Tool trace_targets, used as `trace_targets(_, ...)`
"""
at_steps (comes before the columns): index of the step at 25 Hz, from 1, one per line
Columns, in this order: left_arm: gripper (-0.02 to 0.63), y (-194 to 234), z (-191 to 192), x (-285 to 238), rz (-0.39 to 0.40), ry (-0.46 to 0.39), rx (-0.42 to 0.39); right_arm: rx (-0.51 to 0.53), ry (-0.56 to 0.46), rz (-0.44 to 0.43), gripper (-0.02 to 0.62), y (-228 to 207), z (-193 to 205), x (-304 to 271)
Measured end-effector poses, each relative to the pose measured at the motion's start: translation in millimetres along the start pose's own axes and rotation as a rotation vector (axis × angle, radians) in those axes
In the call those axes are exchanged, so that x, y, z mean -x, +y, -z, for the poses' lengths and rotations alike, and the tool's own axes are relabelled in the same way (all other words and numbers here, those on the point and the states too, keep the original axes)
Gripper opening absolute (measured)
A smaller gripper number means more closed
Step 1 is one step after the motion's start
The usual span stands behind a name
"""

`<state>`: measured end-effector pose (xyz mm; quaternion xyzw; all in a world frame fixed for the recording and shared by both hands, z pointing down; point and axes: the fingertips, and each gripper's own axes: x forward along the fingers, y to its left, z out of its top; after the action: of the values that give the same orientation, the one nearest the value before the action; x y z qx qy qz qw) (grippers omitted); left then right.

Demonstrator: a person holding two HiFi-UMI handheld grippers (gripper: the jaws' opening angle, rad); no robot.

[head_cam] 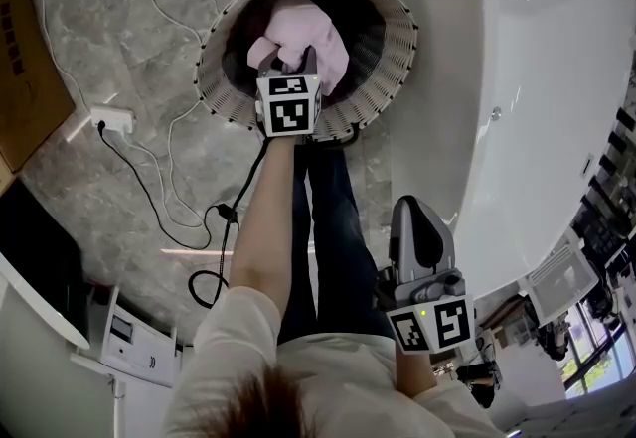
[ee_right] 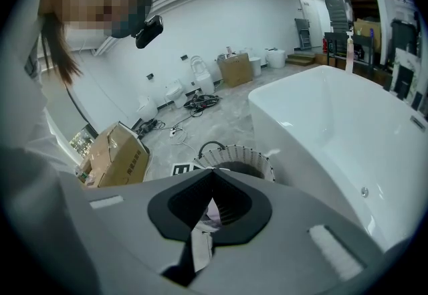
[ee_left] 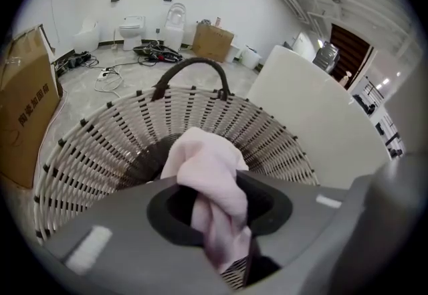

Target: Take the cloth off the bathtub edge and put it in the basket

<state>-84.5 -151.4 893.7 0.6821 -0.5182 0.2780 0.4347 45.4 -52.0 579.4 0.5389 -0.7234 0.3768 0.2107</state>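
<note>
Hanging over the mouth of the basket (head_cam: 394,57), the pink cloth (head_cam: 310,31) is pinched in the L gripper (head_cam: 302,65). L gripper view: jaws clamped on the cloth (ee_left: 204,161), one bunch puffing up above them, a twisted tail trailing down btwn them. Wicker wall of the basket (ee_left: 100,146) fills the bkgd w/ its dark handle (ee_left: 192,67) arching behind. Head view puts the cloth inside the rim's outline, against the dark interior; can't tell if it touches the bottom. It's clear of the bathtub (head_cam: 537,78), which stands just beside the basket on the R.

L forearm (head_cam: 262,227) is stretched fwd, marker cube (head_cam: 289,103) facing up.

R gripper (head_cam: 412,212) is held back near the person's body, beside the tub's outer wall, well apart from the basket. R gripper view: its jaws meet at the tips, nothing in them; basket (ee_right: 249,154) and a bit of pink show through the gap beyond.

Floor is grey marble-look tile. Power strip (head_cam: 111,117) and loose cables (head_cam: 171,190) lie L of the basket, cardboard box (ee_left: 27,120) further L. Toilets (ee_left: 132,26) stand along the far wall.
</note>
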Motion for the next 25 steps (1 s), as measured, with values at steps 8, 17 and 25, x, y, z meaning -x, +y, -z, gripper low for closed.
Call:
trace_targets(8, 0.163, 9.4, 3.5, -23.6, -0.011, 0.053, -0.003, 0.005, 0.002, 0.015, -0.001, -4.2, -2.1, 3.5)
trace_targets(17, 0.163, 17.4, 8.3, -41.1, -0.020, 0.082, -0.004, -0.019, 0.023, 0.031, -0.001, -12.4, 9.9, 1.9)
trace_targets(25, 0.196, 12.7, 15.1, -43.3, 0.000, 0.125, 0.024, -0.032, 0.018, 0.033, -0.002, -16.5, 10.4, 2.6)
